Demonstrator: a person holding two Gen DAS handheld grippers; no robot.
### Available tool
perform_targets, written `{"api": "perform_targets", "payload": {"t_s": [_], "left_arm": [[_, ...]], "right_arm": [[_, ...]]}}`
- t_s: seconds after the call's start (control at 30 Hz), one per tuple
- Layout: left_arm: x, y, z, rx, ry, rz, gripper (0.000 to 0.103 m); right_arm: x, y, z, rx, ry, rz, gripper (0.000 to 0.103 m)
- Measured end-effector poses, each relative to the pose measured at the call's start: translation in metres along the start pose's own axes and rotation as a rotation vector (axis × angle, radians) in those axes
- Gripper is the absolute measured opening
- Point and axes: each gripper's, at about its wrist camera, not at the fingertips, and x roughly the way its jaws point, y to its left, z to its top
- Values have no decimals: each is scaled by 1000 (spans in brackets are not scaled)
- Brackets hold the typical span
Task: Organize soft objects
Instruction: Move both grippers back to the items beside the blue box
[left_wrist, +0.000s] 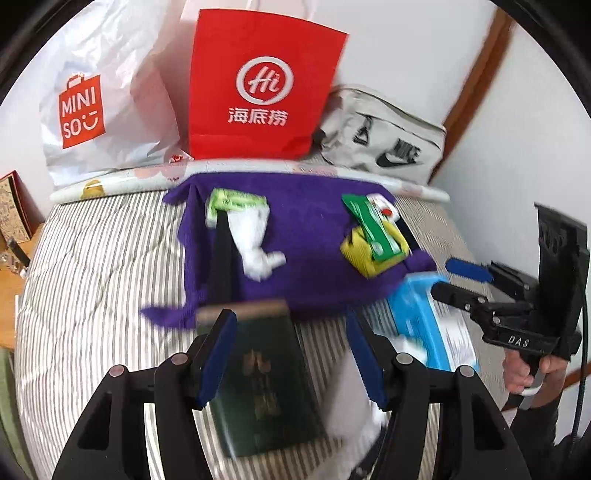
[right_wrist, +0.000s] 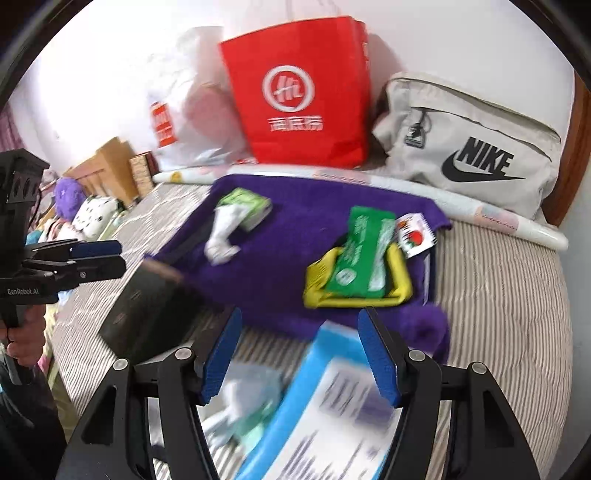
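A purple towel (left_wrist: 310, 240) (right_wrist: 295, 229) lies spread on the striped bedcover (left_wrist: 92, 277). On it rest a white tissue pack with a green label (left_wrist: 255, 229) (right_wrist: 225, 229) and a green packet (left_wrist: 373, 229) (right_wrist: 362, 258) lying on a yellow cloth (left_wrist: 358, 254) (right_wrist: 317, 280). My left gripper (left_wrist: 290, 321) (right_wrist: 107, 254) hovers open over a dark green booklet (left_wrist: 266, 376) (right_wrist: 147, 306), apart from it. My right gripper (right_wrist: 300, 315) (left_wrist: 445, 277) hovers open over a blue and white pack (right_wrist: 332, 387) (left_wrist: 424, 317). A crumpled white thing (right_wrist: 240, 398) lies beside that pack.
Against the wall behind the towel stand a red paper bag (left_wrist: 258, 92), a white Miniso bag (left_wrist: 92, 103) and a grey Nike bag (right_wrist: 472, 147). A pale roll (left_wrist: 129, 181) lies along the bed's far edge. Plush toys (right_wrist: 68, 195) sit far left.
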Motion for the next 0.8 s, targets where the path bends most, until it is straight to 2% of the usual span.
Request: {"api": "perform_targets", "payload": {"t_s": [0.23,0.5,0.57,0.6,0.63,0.7,0.8], "left_arm": [[-19,-3,-55,7,14,-16,59],[-26,3,-101,-6,22,-32,59],[-22,5,-109,-19,34,-44,59],[-20,8,-113,-32,44,-51,59],[-18,10,-116,-38,50,-56,59],[-13,12,-121,-50,60,-62,59],[-2,12,-125,-47,73,-76,59]], "right_arm": [[-3,34,-34,-61,32,41,65],[30,72,-49,-208,113,15,63],[44,76,-48,-236,146,-31,44],[49,76,-50,-240,163,-40,21],[54,75,-51,-243,184,-36,12],[53,70,-53,-227,174,-19,11],[30,66,-52,-194,100,8,10]]}}
